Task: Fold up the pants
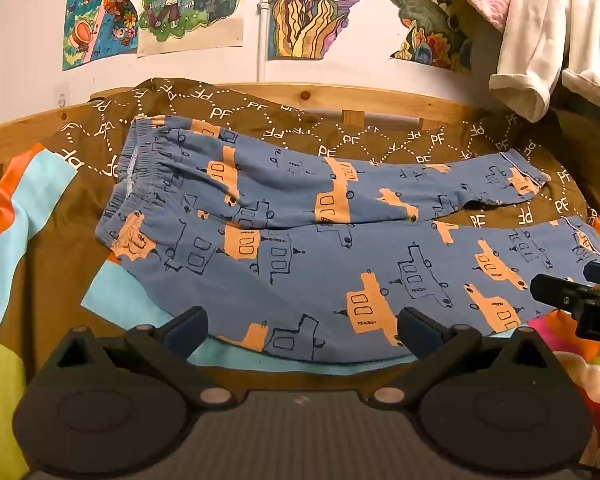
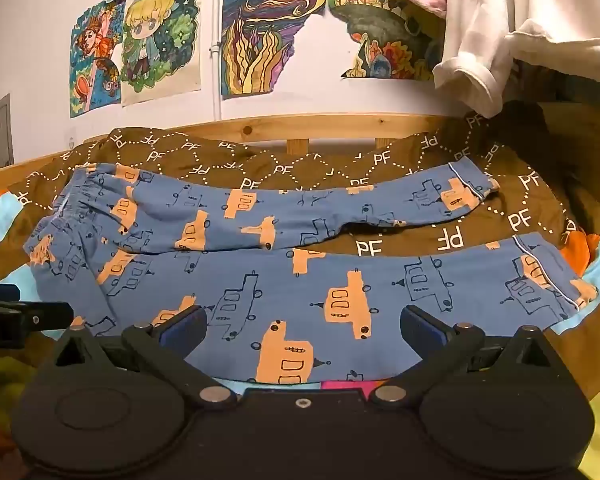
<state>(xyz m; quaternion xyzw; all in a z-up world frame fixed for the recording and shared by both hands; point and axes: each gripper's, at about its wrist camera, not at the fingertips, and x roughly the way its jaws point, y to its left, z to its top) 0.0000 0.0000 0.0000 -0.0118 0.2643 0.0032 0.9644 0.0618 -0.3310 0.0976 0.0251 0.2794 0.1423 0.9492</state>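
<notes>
Blue car-print pants (image 1: 300, 248) lie flat on brown "PF"-lettered blanket (image 1: 380, 140); left gripper (image 1: 300, 334) and right gripper (image 2: 303, 330) both spread wide, empty.

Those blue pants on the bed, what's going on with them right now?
The blue pants lie spread flat on the brown bedspread, waistband to the left, both legs running right, not yet folded. The left hand-held gripper and right hand-held gripper are both open at the near leg's edge, holding nothing.
</notes>
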